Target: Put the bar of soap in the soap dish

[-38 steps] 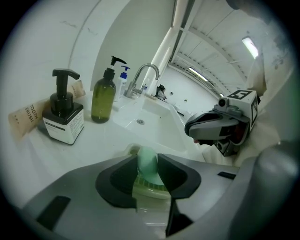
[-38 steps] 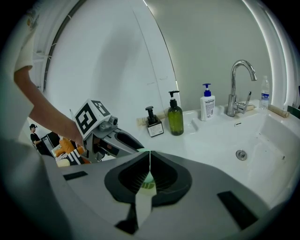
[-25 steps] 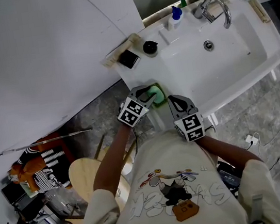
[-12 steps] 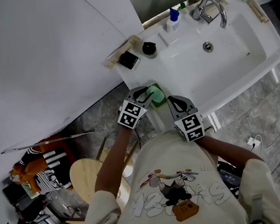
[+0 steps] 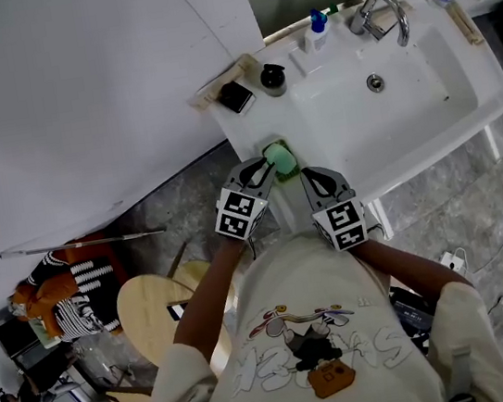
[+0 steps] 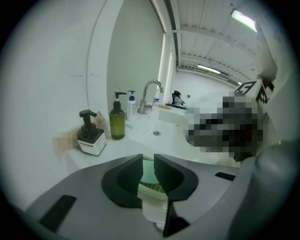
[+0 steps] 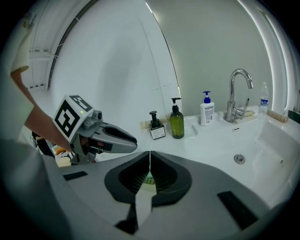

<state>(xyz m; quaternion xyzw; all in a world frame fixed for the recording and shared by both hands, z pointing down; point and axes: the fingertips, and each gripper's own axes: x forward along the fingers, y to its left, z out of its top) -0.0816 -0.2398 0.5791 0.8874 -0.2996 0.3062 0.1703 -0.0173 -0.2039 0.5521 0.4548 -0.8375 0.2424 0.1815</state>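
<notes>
Soap bar, long axis toward wall

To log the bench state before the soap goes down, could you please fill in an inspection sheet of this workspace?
Surface: white basin counter beside the sink.
Job's things: pale green bar of soap over the green soap dish; contact unclear.
Clutter: black pump dispenser, green bottle, blue-capped bottle and tap along the back.
Grippers: left gripper jaws have just been closing, with the bar of soap between them, apparently gripped; right gripper shut, empty.
Cables: white cable on the floor.
Surroundings: grey stone floor, round wooden stool.
</notes>
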